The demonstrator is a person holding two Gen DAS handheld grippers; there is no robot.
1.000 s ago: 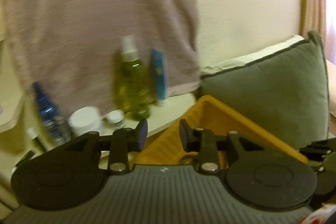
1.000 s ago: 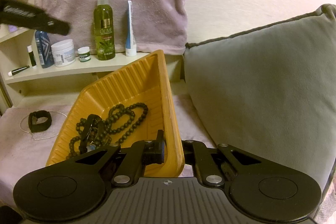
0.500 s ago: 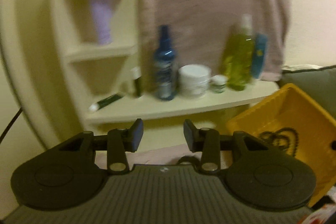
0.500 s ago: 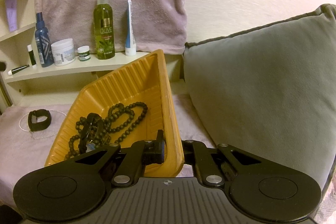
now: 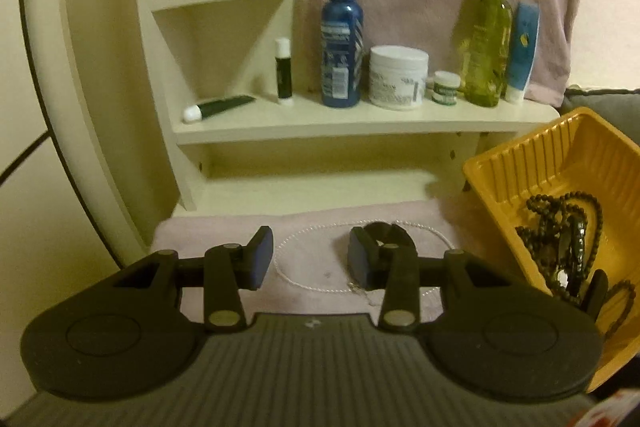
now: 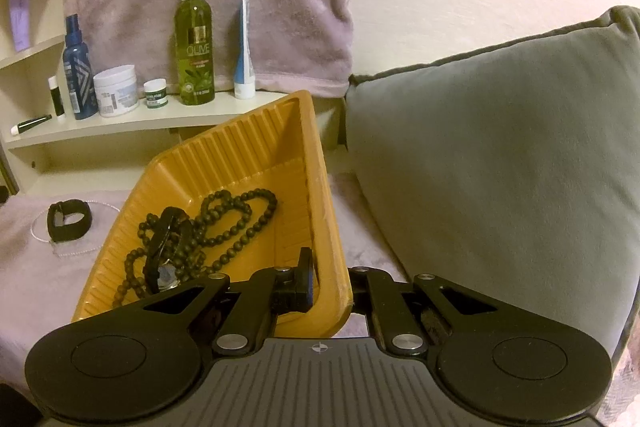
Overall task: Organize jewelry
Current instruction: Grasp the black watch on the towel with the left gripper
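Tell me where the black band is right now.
The black band lies on the pink towel, left of the yellow tray, inside the thin chain's loop.

Pink cloth (image 5: 320, 291): pearl necklace (image 5: 288, 273), black band (image 6: 68, 219).

Both wrist views face the shelf (image 5: 360, 125); right sits close over the yellow tray (image 6: 320, 187), shared.

blue btl (image 5: 342, 39), white jar (image 5: 397, 77), grey cushion (image 6: 500, 155)
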